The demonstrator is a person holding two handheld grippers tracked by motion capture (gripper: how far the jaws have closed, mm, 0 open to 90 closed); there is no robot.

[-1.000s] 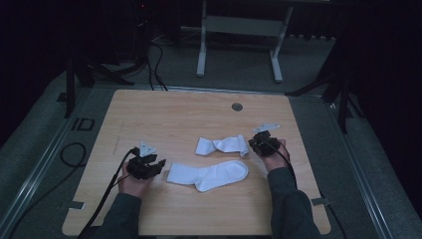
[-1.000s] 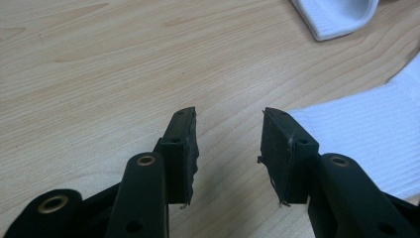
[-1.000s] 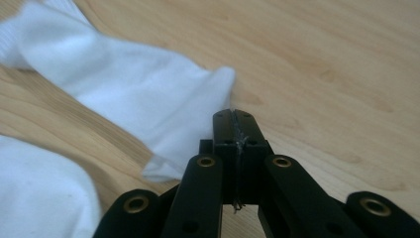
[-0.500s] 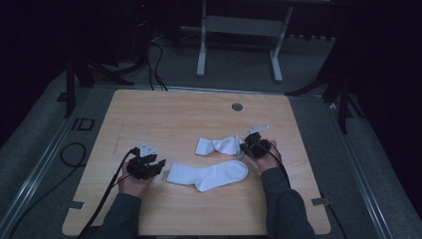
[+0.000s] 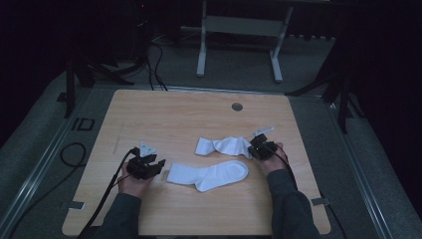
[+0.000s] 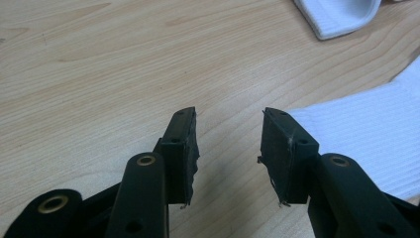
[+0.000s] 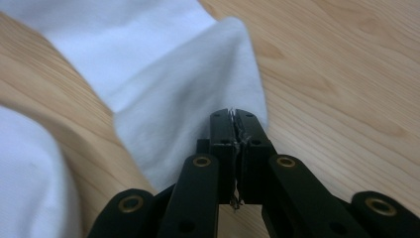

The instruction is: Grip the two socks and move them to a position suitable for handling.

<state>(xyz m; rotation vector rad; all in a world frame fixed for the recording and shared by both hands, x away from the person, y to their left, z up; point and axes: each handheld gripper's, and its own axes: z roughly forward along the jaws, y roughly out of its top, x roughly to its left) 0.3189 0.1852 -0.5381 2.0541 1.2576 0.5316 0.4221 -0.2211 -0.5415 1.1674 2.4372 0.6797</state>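
Two white socks lie on the wooden table [image 5: 169, 117]. The far sock [image 5: 222, 146] [image 7: 188, 104] lies crumpled, and my right gripper [image 5: 254, 149] [image 7: 233, 116] is shut on its right end; the jaws have just been opening by a hair, with the fabric still pinched at their tips. The near sock [image 5: 209, 175] [image 6: 366, 139] lies flat with its cuff to the left. My left gripper [image 5: 160, 168] [image 6: 228, 129] stands open just left of that cuff, with bare wood between its pads. The far sock's edge [image 6: 337, 15] shows at the top of the left gripper view.
A round grommet [image 5: 237, 106] sits near the table's far edge. A black cable [image 5: 107, 191] trails from the left gripper off the front left. A metal stand [image 5: 239, 30] is on the floor beyond the table.
My right hand has moved left toward the table's middle with the far sock's end, bunching that sock shorter. The left gripper has stayed where it was.
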